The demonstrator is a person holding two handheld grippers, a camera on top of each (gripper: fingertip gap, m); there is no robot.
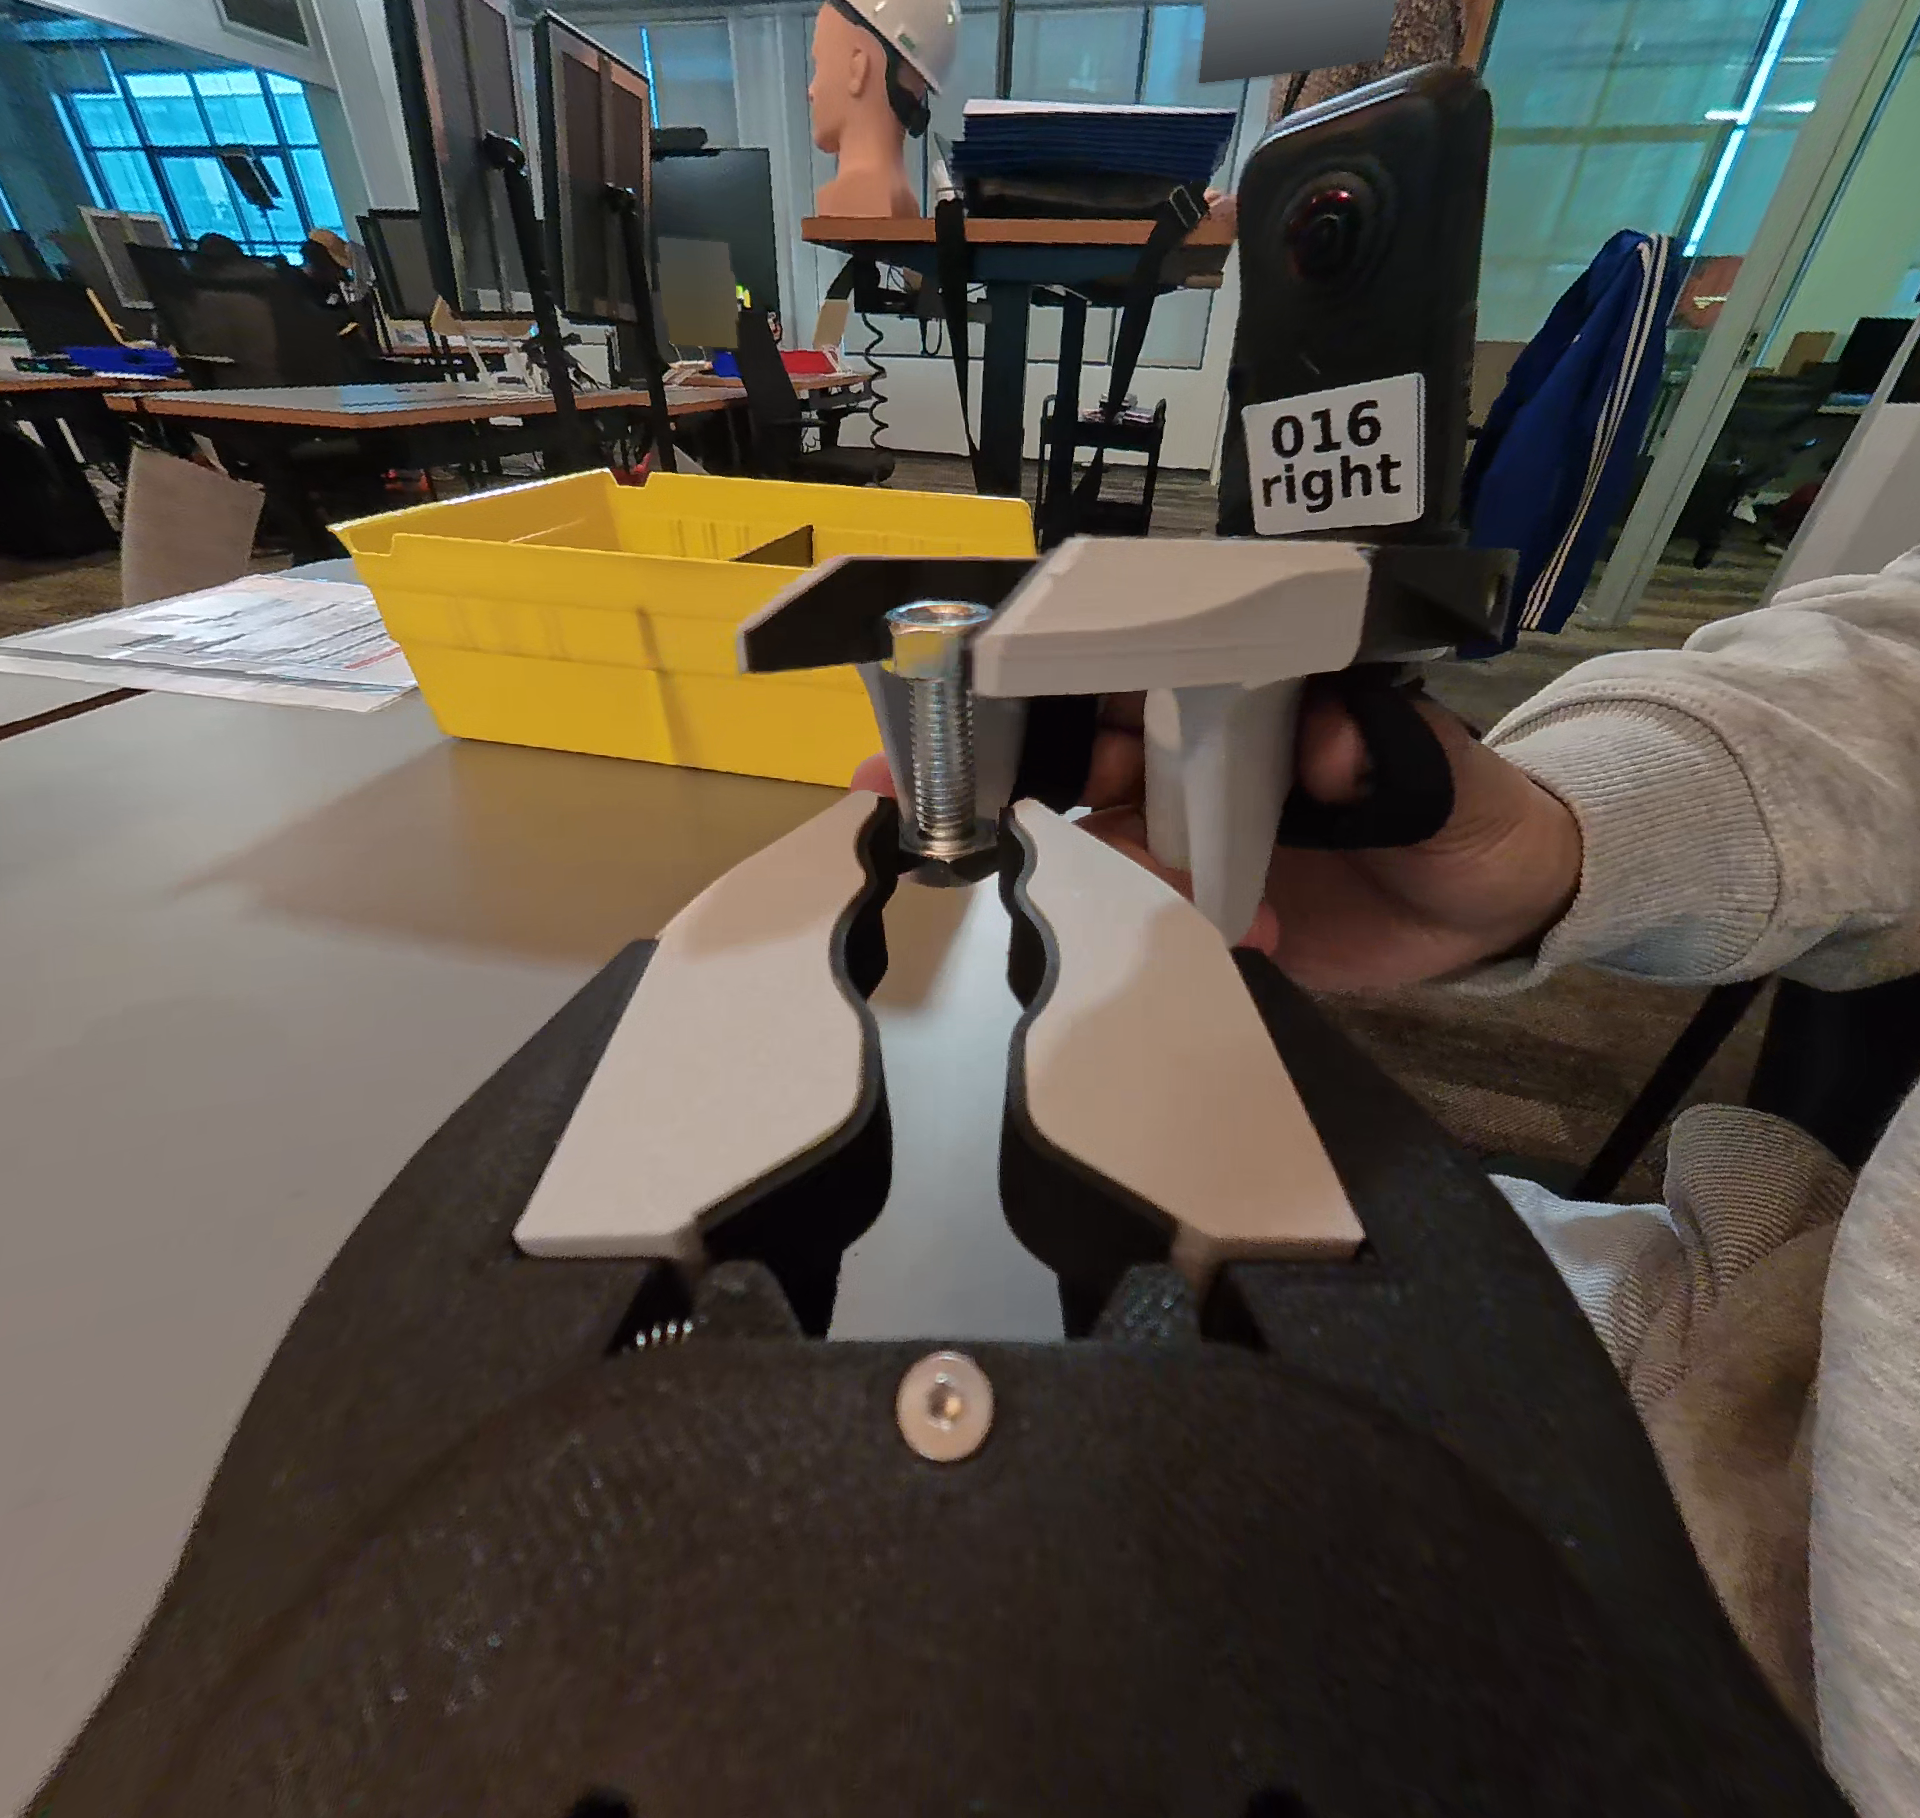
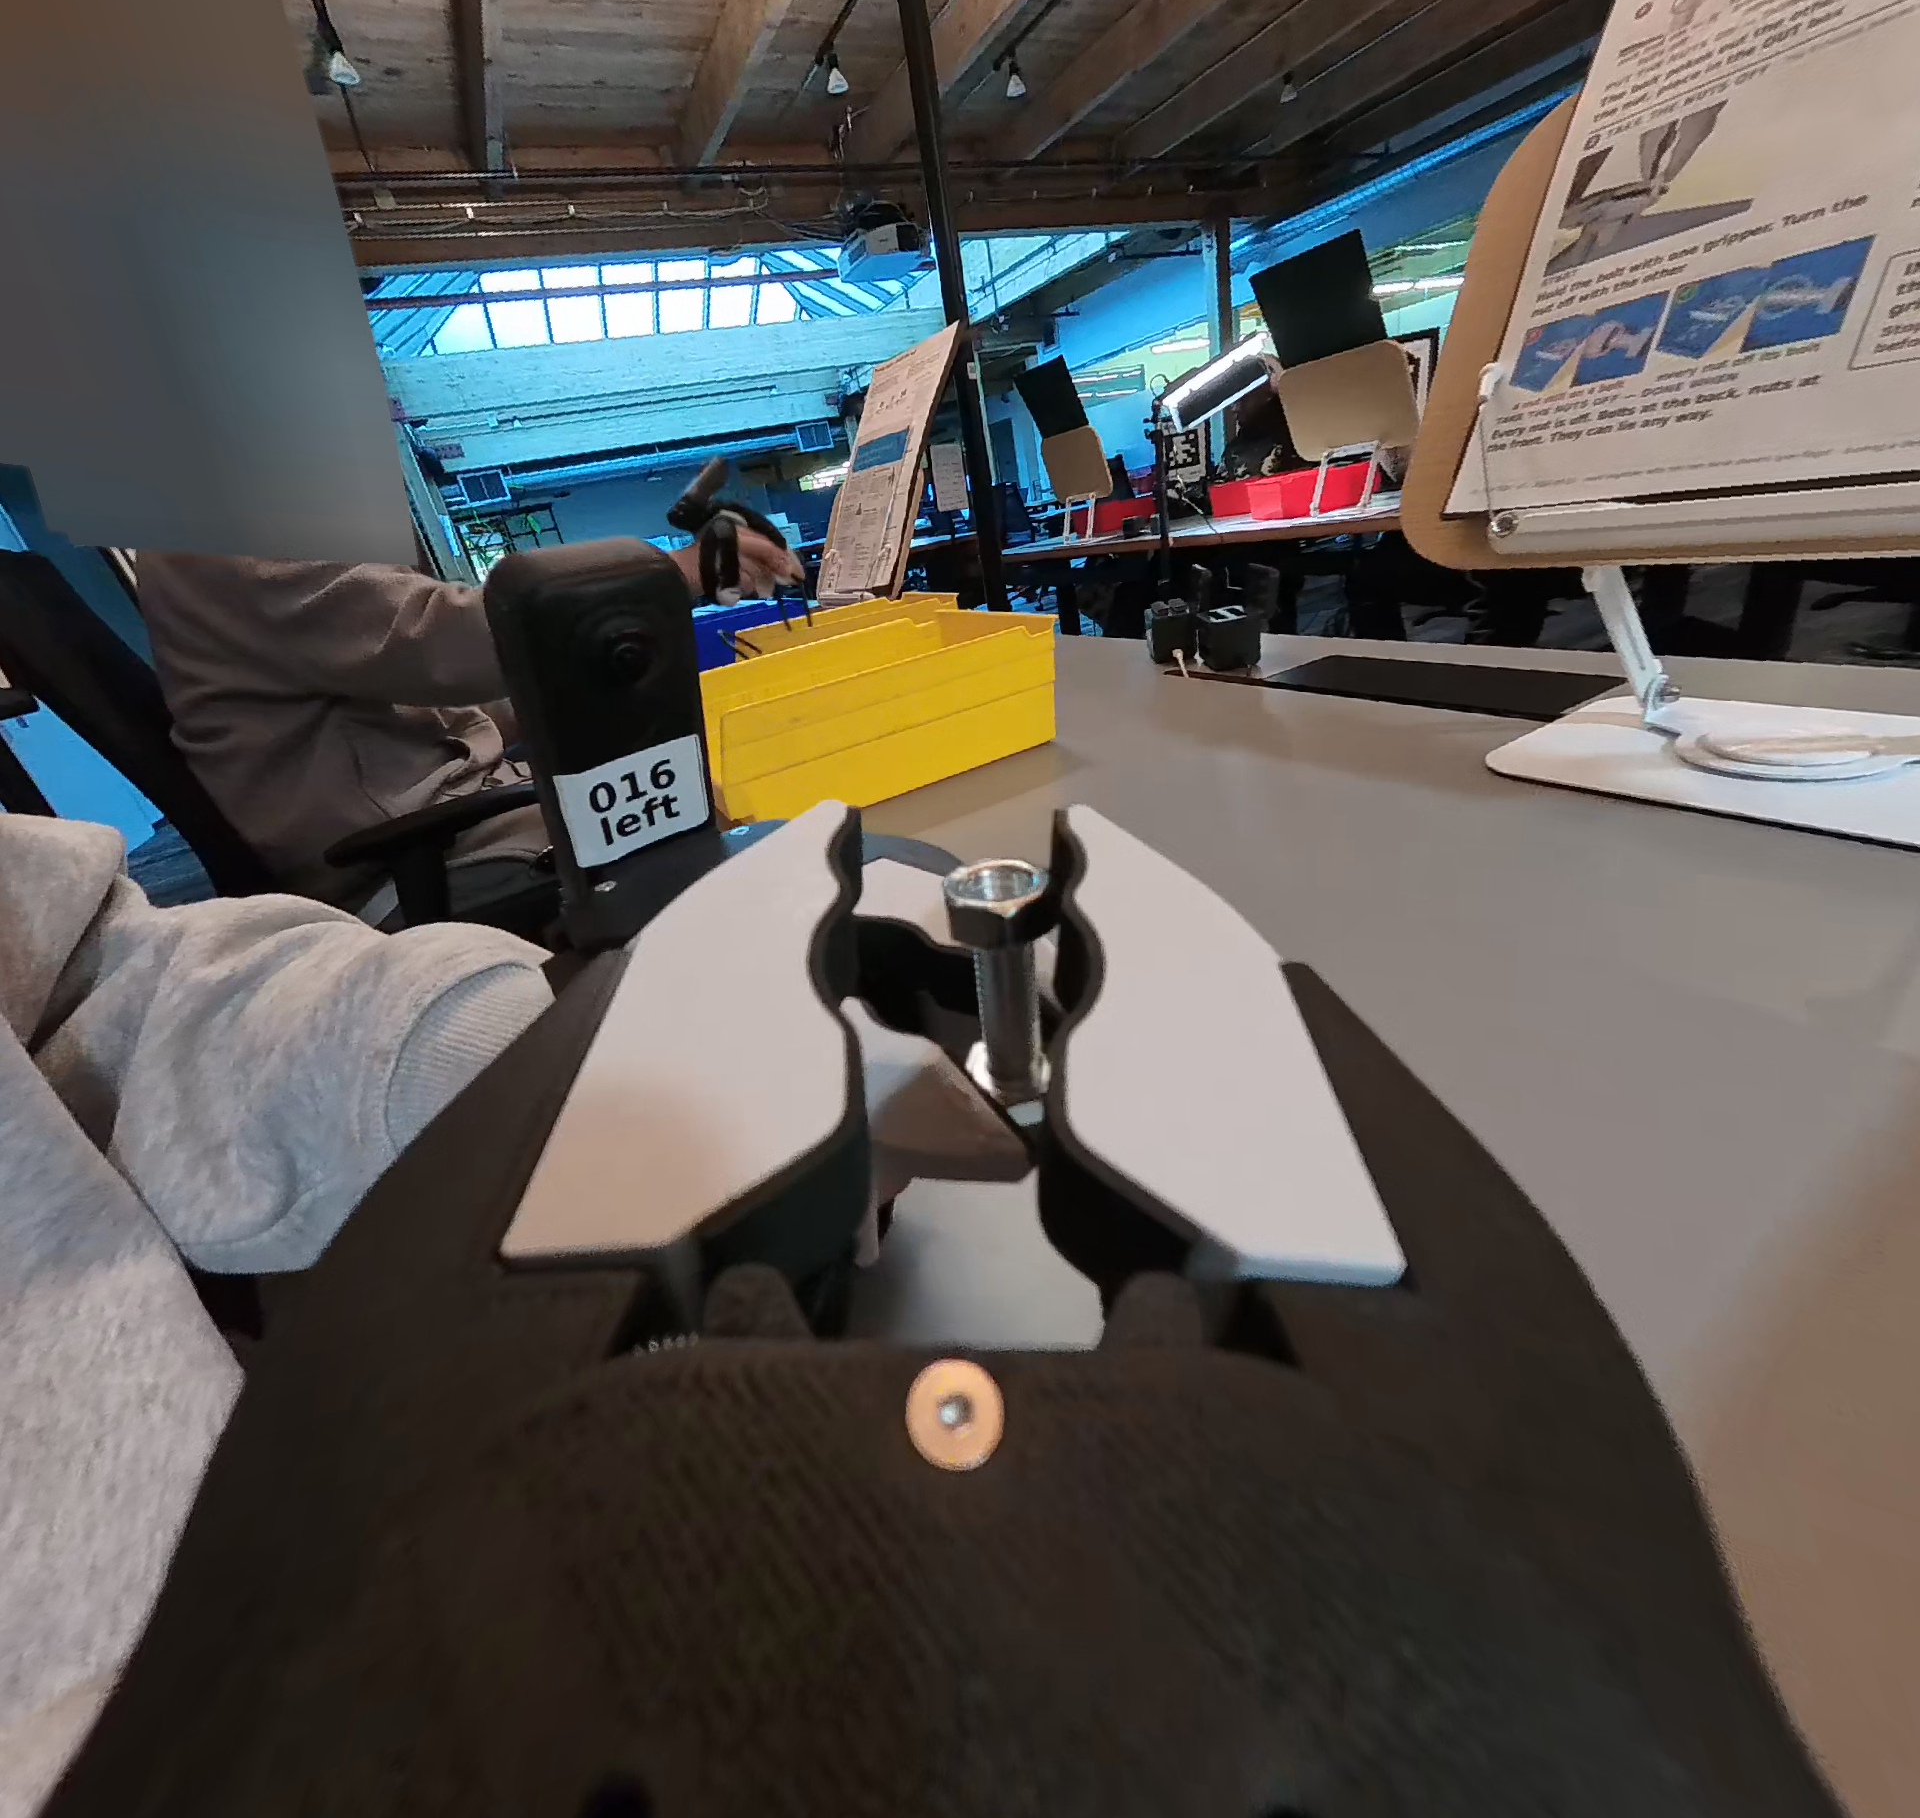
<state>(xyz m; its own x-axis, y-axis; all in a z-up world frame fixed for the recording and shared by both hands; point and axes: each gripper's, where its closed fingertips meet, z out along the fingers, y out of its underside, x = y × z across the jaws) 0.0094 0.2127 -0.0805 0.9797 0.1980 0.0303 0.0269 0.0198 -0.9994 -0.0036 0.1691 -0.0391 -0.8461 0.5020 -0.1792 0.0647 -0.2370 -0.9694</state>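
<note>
A silver bolt (image 1: 935,729) stands upright above the grey table (image 1: 312,937). My left gripper (image 1: 940,828) is shut on the nut (image 1: 940,843) at the bolt's lower end. My right gripper (image 2: 956,833) is open around the bolt head. Its right finger (image 2: 1143,989) touches the head, and a gap shows on the left side. The bolt (image 2: 1003,999) and the nut (image 2: 1013,1077) also show in the right wrist view. In the left wrist view a hand (image 1: 1403,864) holds the right gripper (image 1: 873,641), which comes in from the right.
A yellow bin (image 1: 582,625) with dividers stands on the table just behind the bolt; it also shows in the right wrist view (image 2: 883,719). A printed sheet (image 1: 239,636) lies at far left. A white document stand (image 2: 1714,740) and a black mat (image 2: 1434,682) are at right. A seated person (image 2: 312,677) is at left. One gripper's finger ends stand about 5 cm off the other's.
</note>
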